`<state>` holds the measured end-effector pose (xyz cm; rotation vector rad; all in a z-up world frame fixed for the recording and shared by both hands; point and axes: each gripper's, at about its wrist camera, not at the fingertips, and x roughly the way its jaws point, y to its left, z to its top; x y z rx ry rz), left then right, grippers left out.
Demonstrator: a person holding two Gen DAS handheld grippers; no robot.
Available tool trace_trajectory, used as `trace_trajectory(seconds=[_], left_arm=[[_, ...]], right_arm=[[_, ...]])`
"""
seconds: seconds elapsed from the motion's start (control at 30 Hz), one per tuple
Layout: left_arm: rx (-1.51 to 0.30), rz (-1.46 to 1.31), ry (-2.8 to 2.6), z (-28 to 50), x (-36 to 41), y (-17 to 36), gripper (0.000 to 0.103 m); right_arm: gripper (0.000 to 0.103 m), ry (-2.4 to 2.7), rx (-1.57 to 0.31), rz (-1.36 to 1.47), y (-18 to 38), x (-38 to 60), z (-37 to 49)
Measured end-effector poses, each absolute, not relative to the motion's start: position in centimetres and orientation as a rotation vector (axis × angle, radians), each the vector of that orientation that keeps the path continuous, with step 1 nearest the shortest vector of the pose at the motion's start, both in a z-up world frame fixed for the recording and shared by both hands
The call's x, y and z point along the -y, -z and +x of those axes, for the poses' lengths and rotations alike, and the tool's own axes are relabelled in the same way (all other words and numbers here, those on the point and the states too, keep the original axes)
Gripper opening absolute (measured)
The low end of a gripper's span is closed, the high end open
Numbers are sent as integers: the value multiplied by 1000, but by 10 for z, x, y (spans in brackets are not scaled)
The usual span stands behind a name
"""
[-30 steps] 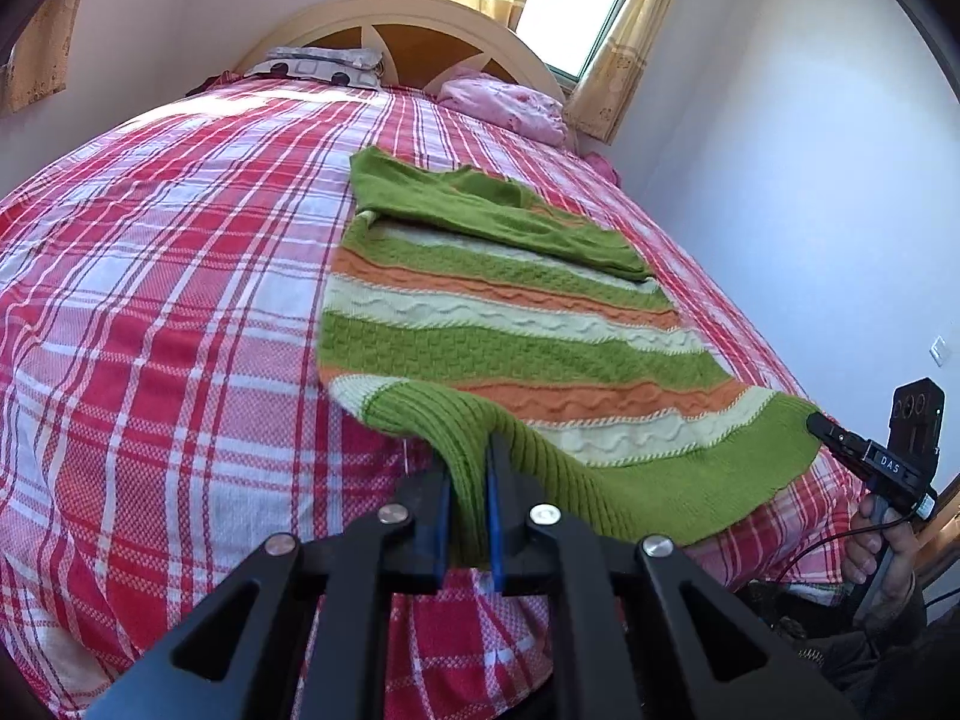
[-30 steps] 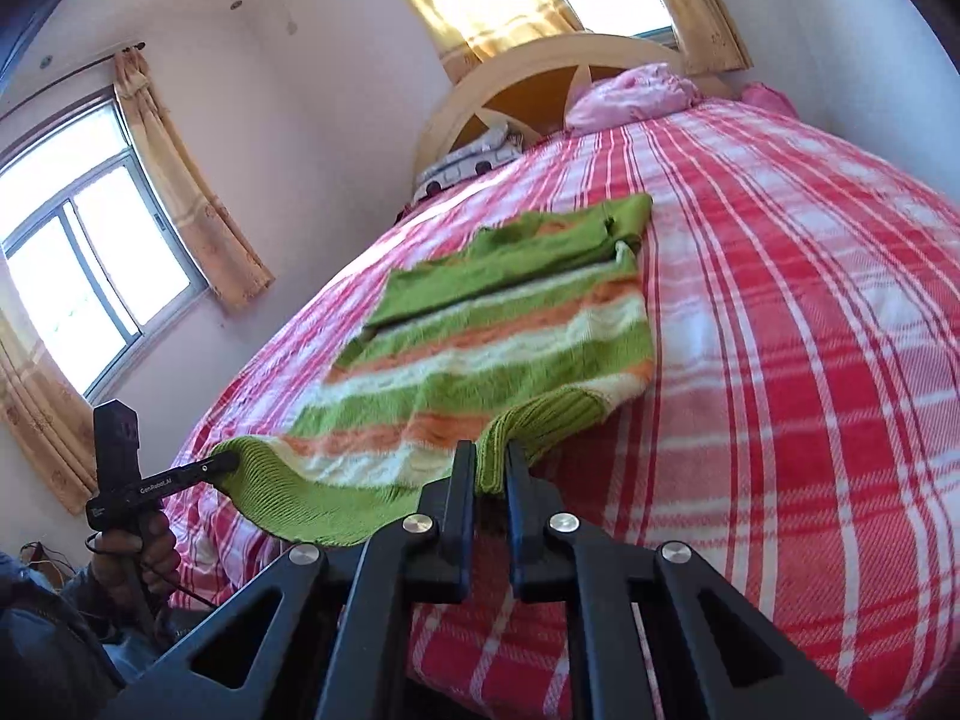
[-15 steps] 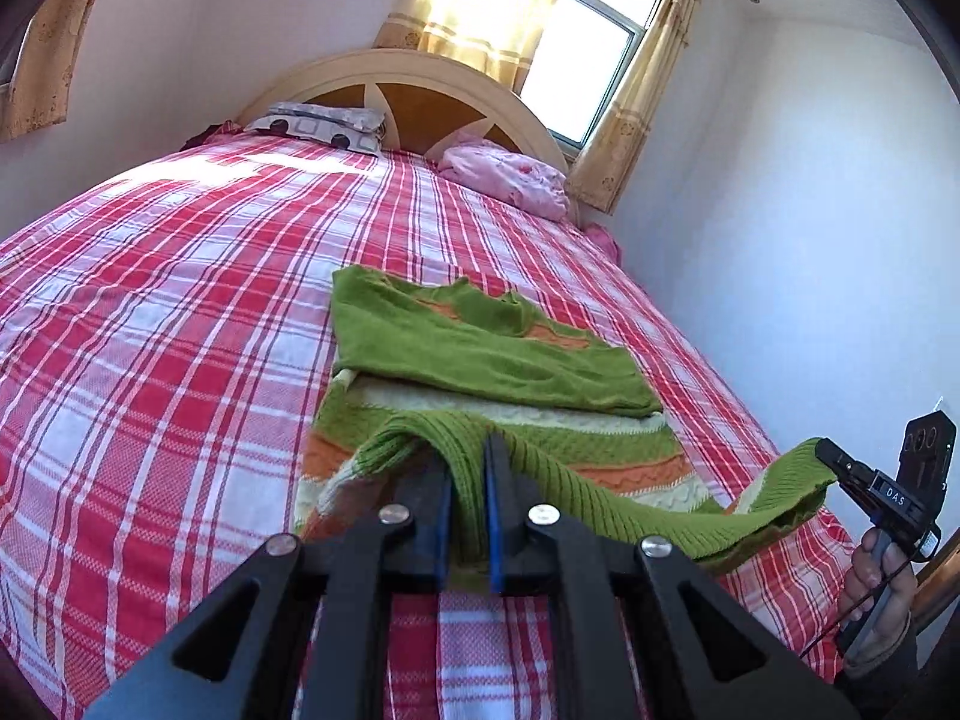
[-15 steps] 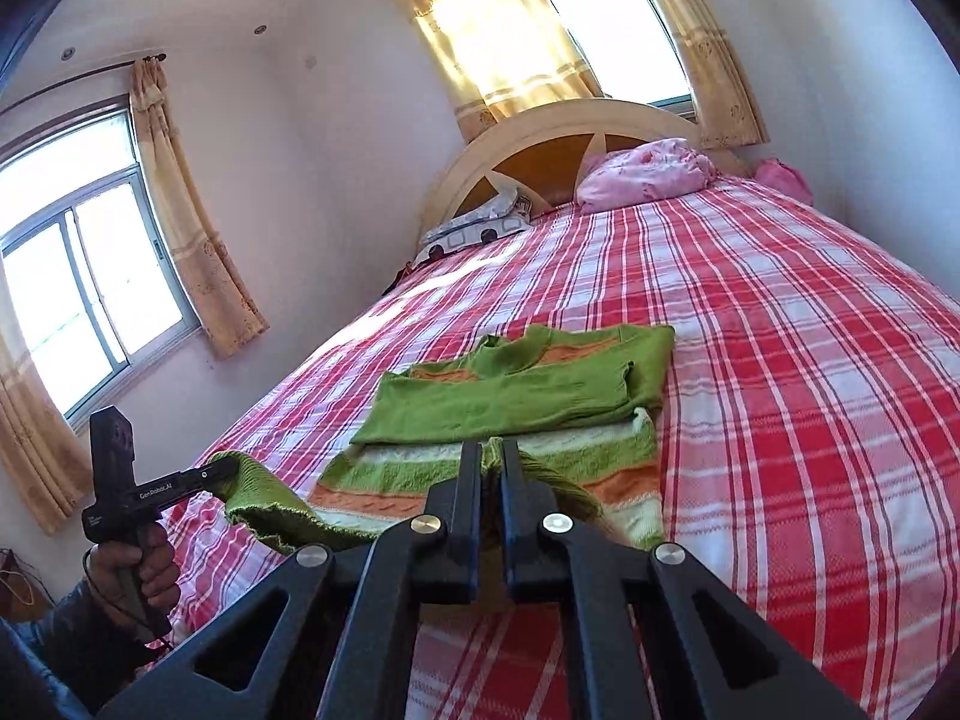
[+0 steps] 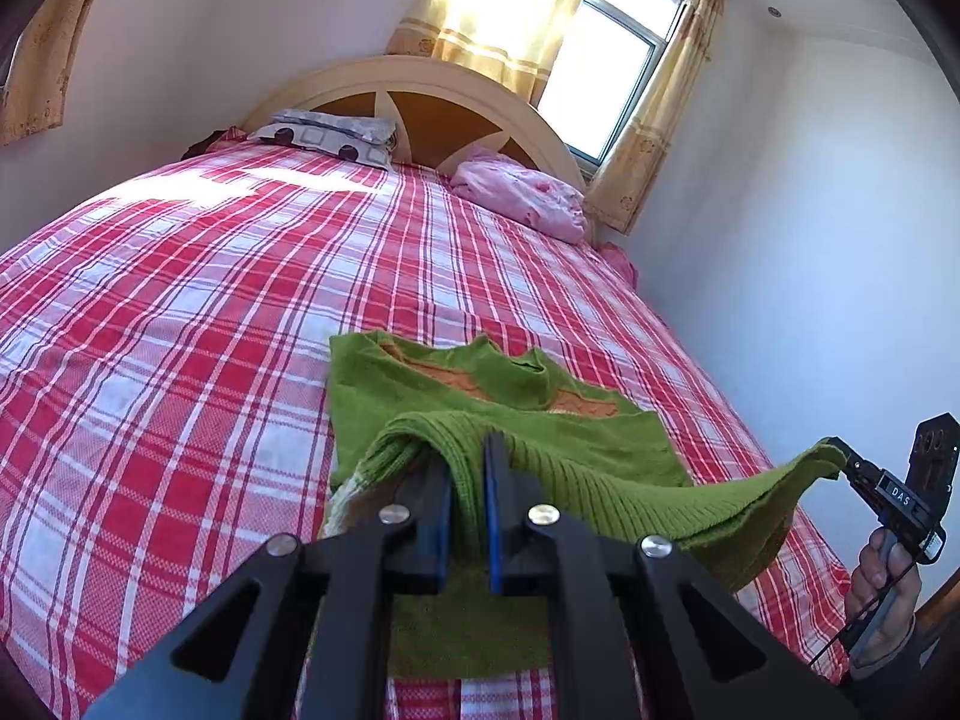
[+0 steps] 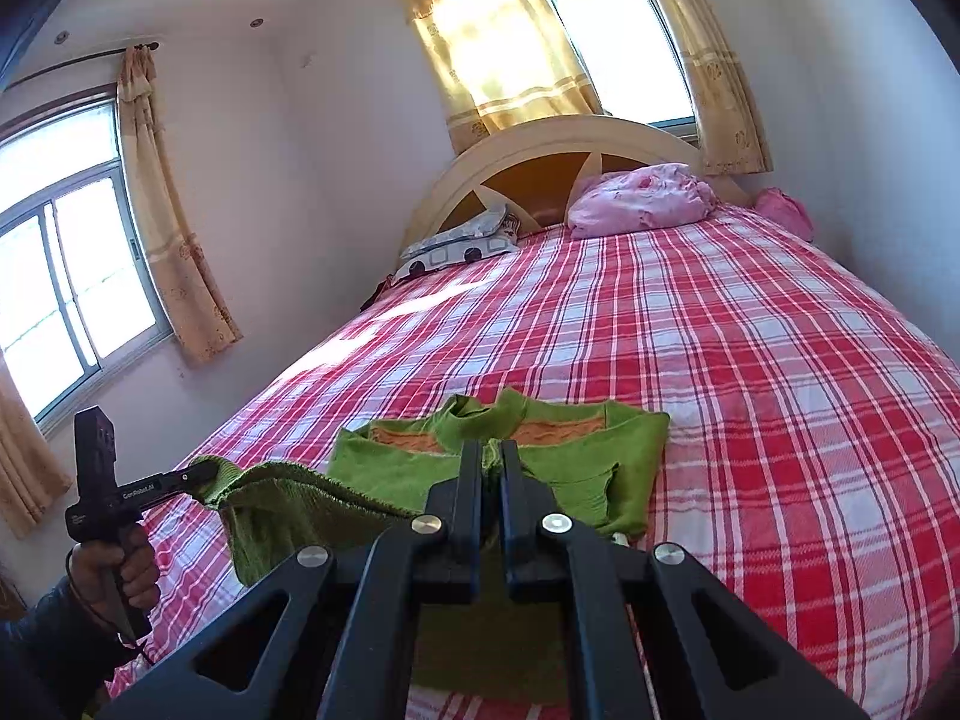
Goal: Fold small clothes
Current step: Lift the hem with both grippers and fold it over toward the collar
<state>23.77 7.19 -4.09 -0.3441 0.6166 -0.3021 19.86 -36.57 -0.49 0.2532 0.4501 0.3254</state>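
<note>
Plaid bed (image 5: 180,330); sweater hem (image 5: 600,480) pinched in both jaws.

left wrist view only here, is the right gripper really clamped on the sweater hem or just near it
observer: clamped. In the right wrist view, the right gripper is shut with the green sweater hem between its pads.
operator: how does my left gripper look from outside
observer: the left gripper pinches the other hem corner, with a hand around its handle.
operator: anything off to my left
observer: a second window, bright with daylight.
</note>
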Motion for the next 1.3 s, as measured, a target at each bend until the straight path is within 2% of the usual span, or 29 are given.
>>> trace_trajectory(seconds=[0.33,0.8,0.87,1.0,1.03,1.07,1.1,1.13,1.17,1.2,1.23,1.3], left_arm=[[-653,-351,287,309,-68,50,9],[-774,-316,198,402,-55,105,10],[-792,-314,169,411,-56,115,16],[-814,-339,138,421,-62,131,19],[-817,-355,137,421,-64,133,24],[-813,-369,139,418,-66,133,28],[-804,-377,146,414,-67,132,31],[-793,-368,145,408,-68,128,41],[-774,-345,140,401,-69,124,54],[-749,-319,135,395,-69,119,61],[-724,-288,122,388,-71,113,71],[-691,-252,128,381,-74,106,74]], right_arm=[[4,-281,-523,215,19,362,288],[4,-172,-713,198,89,364,423],[4,-169,-749,186,103,363,441],[5,-127,-772,157,121,365,464],[8,-122,-793,171,125,368,468],[21,-110,-792,178,125,372,467],[44,-110,-780,188,125,375,463],[53,-123,-760,207,122,380,457],[57,-134,-750,219,121,383,452],[57,-149,-747,221,119,386,447],[57,-153,-750,212,118,386,444],[57,-181,-768,180,117,384,440]])
